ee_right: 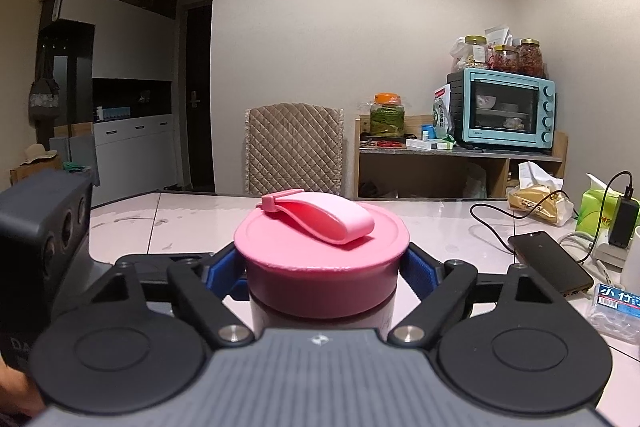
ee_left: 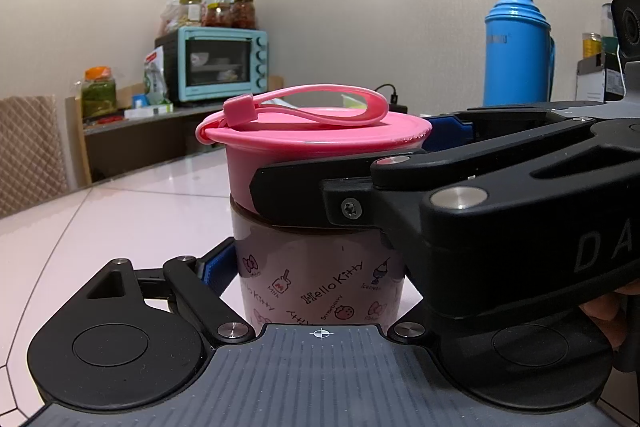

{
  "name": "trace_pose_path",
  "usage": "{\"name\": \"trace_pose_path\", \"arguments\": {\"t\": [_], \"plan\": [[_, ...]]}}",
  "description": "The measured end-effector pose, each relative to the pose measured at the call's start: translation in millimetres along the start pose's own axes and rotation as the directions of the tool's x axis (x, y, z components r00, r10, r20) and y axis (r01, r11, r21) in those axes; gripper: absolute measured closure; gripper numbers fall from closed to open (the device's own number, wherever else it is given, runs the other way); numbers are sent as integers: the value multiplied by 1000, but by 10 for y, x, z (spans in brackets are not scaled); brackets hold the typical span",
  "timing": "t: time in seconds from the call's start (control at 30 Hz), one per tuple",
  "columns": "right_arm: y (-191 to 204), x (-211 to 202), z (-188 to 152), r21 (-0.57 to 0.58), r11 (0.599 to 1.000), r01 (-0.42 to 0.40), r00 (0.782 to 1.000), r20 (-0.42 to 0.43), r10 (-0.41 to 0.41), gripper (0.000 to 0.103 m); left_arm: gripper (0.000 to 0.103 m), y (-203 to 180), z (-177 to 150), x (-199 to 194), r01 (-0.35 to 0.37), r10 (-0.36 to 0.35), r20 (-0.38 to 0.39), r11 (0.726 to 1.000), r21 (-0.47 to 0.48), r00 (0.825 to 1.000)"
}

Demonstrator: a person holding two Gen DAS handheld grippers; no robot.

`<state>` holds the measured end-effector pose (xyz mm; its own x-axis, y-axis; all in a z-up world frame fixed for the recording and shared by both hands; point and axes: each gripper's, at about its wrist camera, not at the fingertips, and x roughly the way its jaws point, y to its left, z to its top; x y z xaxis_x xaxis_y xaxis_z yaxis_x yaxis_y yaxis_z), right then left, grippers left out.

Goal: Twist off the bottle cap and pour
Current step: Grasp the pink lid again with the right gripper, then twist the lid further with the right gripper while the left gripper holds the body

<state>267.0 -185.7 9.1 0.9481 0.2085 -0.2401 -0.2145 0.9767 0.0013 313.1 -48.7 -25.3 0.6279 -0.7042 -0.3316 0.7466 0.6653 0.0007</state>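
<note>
The bottle [ee_left: 320,279] stands upright on the pale tabletop [ee_left: 120,211], and every place here is given from it; its pink cap [ee_right: 322,263] is on, with a pink strap [ee_right: 320,217] lying folded across the top.

The left tongs [ee_left: 320,291] are closed on the bottle's printed body below the cap, a blue pad [ee_left: 218,267] pressed to its left flank; the right tongs [ee_right: 322,267] are closed on the cap, their blue pads [ee_right: 418,267] set against opposite sides of its skirt, one finger crossing the front of the cap in the left wrist view.

The step in hand is likely the first twist of the cap; to do it well, keep the left tongs firm and still so the body cannot spin or tip, and turn the right tongs about the bottle's upright axis rather than dragging sideways; the pads sit on the skirt just under the wider rim, which should keep them from sliding up off it; the strap must stay clear of them.

Beyond the bottle stands a blue flask [ee_left: 516,47]; to its right in the right wrist view lie a phone [ee_right: 550,263] and a cable [ee_right: 492,223], well apart and no hindrance.
</note>
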Motion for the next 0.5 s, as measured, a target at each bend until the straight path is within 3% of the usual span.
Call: {"name": "trace_pose_path", "arguments": {"t": [0.5], "plan": [[-219,26,-4,-69,985,-160,987,0,160,18,13,-1,-3,1,0,0,0,1000,1,1000]]}}
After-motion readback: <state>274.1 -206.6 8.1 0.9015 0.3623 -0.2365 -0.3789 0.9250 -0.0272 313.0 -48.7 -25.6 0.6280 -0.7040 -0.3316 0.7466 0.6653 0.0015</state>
